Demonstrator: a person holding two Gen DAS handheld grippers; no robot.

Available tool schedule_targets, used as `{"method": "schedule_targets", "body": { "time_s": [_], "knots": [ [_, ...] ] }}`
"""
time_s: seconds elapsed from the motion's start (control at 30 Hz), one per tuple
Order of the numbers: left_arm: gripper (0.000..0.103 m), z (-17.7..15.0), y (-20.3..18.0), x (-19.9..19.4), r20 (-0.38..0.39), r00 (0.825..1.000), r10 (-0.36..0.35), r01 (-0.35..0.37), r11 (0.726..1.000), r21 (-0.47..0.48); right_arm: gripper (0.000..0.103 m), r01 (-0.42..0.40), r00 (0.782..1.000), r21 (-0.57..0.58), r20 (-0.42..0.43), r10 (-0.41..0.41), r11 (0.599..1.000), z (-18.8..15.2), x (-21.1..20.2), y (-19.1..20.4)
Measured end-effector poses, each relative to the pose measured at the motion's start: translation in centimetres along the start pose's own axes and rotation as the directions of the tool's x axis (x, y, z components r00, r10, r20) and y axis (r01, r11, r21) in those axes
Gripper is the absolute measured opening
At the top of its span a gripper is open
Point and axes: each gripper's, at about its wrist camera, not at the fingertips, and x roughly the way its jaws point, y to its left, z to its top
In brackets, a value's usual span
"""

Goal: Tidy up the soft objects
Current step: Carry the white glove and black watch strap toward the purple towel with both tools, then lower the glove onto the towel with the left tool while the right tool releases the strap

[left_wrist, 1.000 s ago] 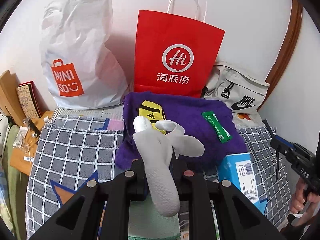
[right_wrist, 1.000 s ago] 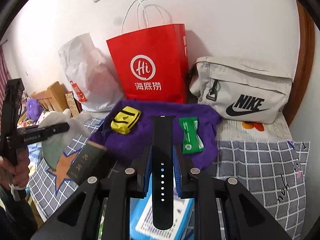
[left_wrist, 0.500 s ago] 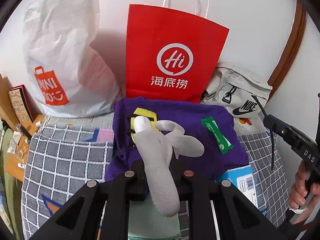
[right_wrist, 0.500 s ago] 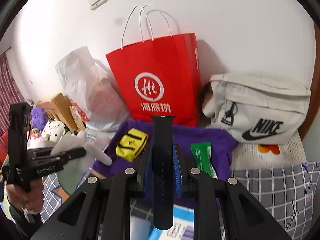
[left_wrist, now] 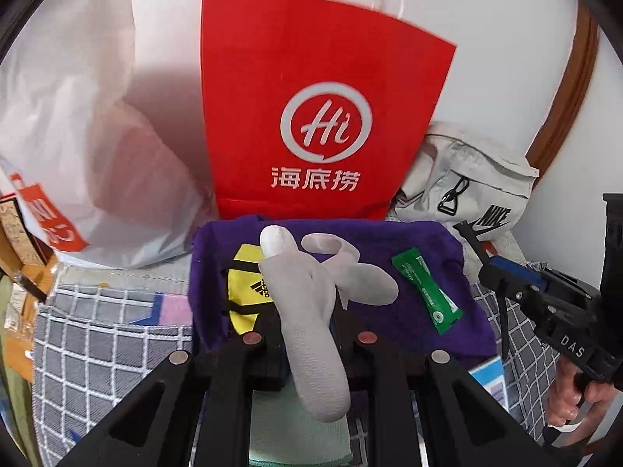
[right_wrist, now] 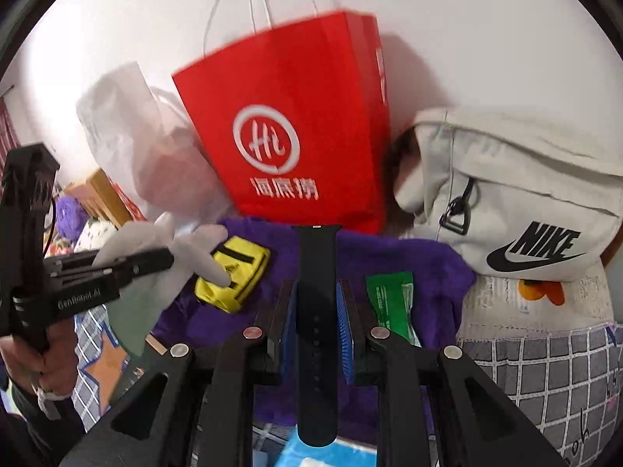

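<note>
A: Checked bedspread (left_wrist: 97, 334), white wall behind. Glove (left_wrist: 311, 311) pinched in left gripper (left_wrist: 309, 344) over purple cloth (left_wrist: 409, 241); soft, floppy, light.
B: Strap (right_wrist: 316, 311) clamped in right gripper (right_wrist: 316, 323); rubbery, bendy. Mid-length hold looks best.

White shopping bag (left_wrist: 78, 124) cut off at 9 o'clock, logo half lost. Blue box (right_wrist: 331, 453) mostly hidden under my right gripper (right_wrist: 316, 311). Red bag (right_wrist: 288, 124) print blurred.
</note>
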Motion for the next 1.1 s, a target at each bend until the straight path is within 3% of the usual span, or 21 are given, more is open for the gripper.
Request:
{"method": "schedule_targets", "body": {
  "time_s": [0.1, 0.2, 0.3, 0.63, 0.93, 1.1],
  "knots": [
    [0.015, -0.1, 0.7, 1.5, -0.009, 0.999, -0.035, 0.035, 0.999, -0.022, 0.020, -0.015, 1.000, 0.000, -0.025, 0.015, 1.000, -0.2, 1.4, -0.7],
    [0.015, -0.4, 1.4, 2.8, -0.016, 0.993, -0.114, 0.113, 0.992, -0.050, 0.020, -0.025, 0.998, 0.012, -0.065, 0.026, 1.000, -0.6, 2.9, -1.5],
    [0.015, -0.7, 1.6, 4.2, -0.053, 0.990, -0.133, 0.130, 0.990, -0.059, 0.020, -0.011, 0.995, 0.008, -0.100, 0.012, 1.000, -1.1, 4.3, -1.9],
    [0.015, -0.6, 2.9, 5.7, -0.036, 0.989, -0.143, 0.139, 0.986, -0.095, 0.020, 0.001, 0.987, -0.043, -0.159, -0.007, 0.999, -1.5, 6.9, -1.6],
    [0.015, -1.0, 2.9, 7.6, -0.097, 0.993, -0.066, 0.058, 0.995, -0.083, 0.020, 0.030, 0.976, -0.038, -0.216, -0.037, 0.999, -2.0, 8.6, -1.8],
    [0.015, -1.1, 3.5, 8.0, -0.117, 0.990, -0.077, 0.065, 0.993, -0.098, 0.020, 0.026, 0.974, -0.044, -0.222, -0.035, 0.999, -1.8, 9.0, -1.3]
  ]
}}
